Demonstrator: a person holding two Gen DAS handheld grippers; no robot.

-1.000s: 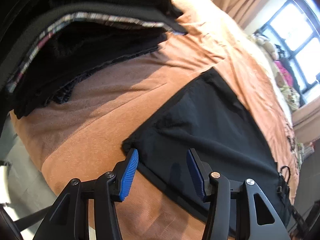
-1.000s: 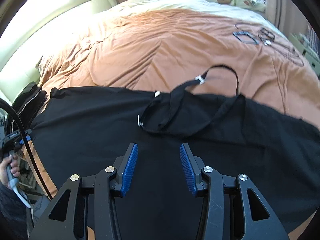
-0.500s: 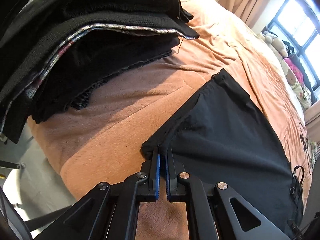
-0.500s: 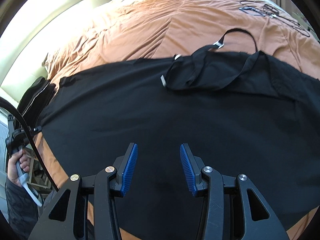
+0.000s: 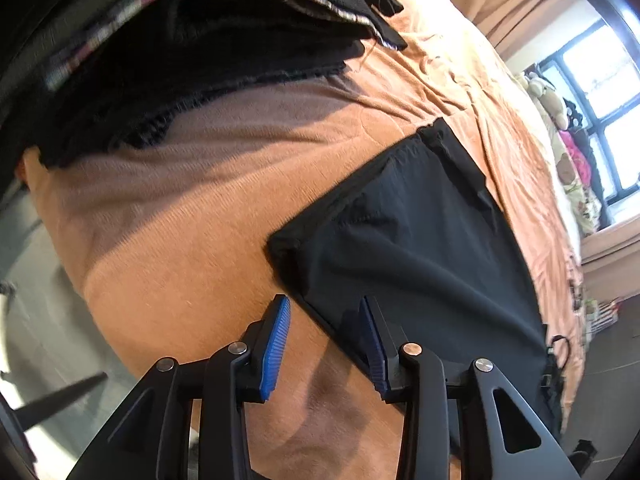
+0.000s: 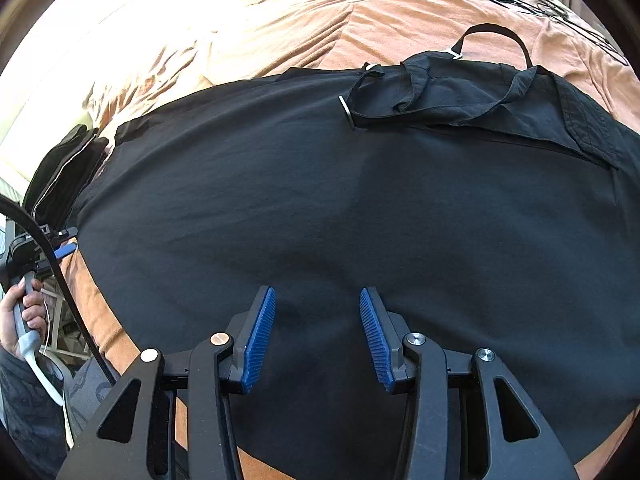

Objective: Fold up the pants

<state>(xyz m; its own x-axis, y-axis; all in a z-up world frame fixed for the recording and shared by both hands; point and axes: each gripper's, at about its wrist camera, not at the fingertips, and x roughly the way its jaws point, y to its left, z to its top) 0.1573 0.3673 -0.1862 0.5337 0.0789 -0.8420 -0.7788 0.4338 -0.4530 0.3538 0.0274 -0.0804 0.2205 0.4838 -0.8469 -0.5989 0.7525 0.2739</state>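
Black pants (image 6: pixel 320 208) lie spread flat across an orange bedspread (image 6: pixel 304 20), with black straps and metal buckles (image 6: pixel 420 92) bunched at the far side. In the left wrist view the hem end of the pants (image 5: pixel 408 240) lies on the bedspread (image 5: pixel 192 248). My left gripper (image 5: pixel 326 312) is open, its jaws straddling the near hem edge, holding nothing. My right gripper (image 6: pixel 318 304) is open and empty, just above the middle of the near part of the pants. The left gripper also shows in the right wrist view (image 6: pixel 64 250).
A stack of folded dark clothes (image 5: pixel 180 40) sits on the bed corner beyond the hem, also seen in the right wrist view (image 6: pixel 60 176). Small dark items (image 6: pixel 552 4) lie far on the bed. A window (image 5: pixel 600 88) and stuffed toys (image 5: pixel 552 96) are at the far end.
My left gripper was open, shut at the pants' hem corner half a second ago, and is open again now. My right gripper moved closer down over the pants, staying open.
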